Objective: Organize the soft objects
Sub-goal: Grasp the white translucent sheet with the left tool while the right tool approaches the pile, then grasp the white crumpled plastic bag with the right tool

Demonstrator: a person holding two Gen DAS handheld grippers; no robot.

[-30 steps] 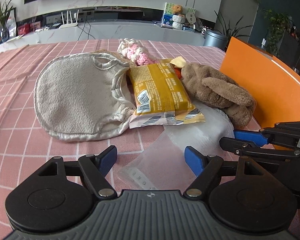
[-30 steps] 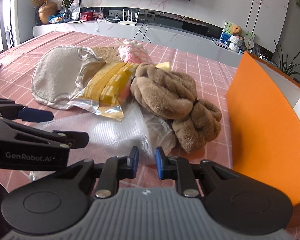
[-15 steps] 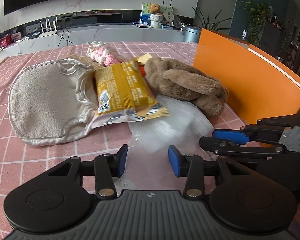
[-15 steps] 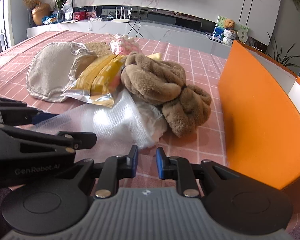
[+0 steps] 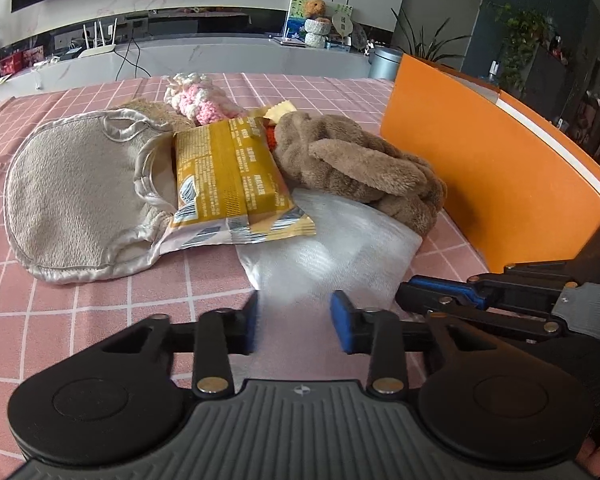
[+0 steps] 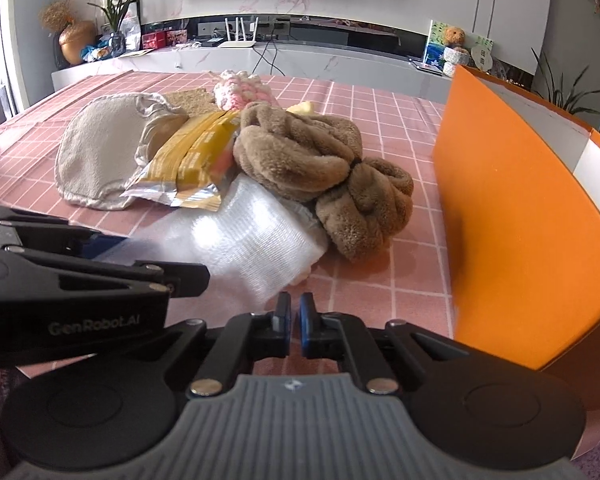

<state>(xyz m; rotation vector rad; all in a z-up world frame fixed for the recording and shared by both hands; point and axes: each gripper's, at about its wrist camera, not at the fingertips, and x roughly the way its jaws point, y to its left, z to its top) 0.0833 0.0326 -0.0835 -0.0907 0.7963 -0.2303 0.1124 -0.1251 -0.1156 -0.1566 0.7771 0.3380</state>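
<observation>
A pile lies on the pink checked tablecloth: a beige cloth mitt [image 5: 76, 196], a yellow snack packet [image 5: 228, 180], a pink knitted piece [image 5: 198, 98], a brown plush bundle [image 5: 360, 168] and a clear plastic bag with white cloth [image 5: 332, 248]. My left gripper [image 5: 296, 322] is partly open with the bag's near edge between its fingers. My right gripper [image 6: 295, 322] is nearly shut and empty, just right of the bag [image 6: 244, 248]. The plush [image 6: 320, 168] sits on the bag's far end.
An orange box [image 5: 492, 172] stands to the right of the pile, its wall close to my right gripper [image 5: 440, 294]. It also shows in the right wrist view [image 6: 520, 208]. A long white counter with a router and ornaments runs behind the table.
My left gripper has narrowed and moved right, over the bag's near edge. My right gripper has closed further and come closer to the pile.
</observation>
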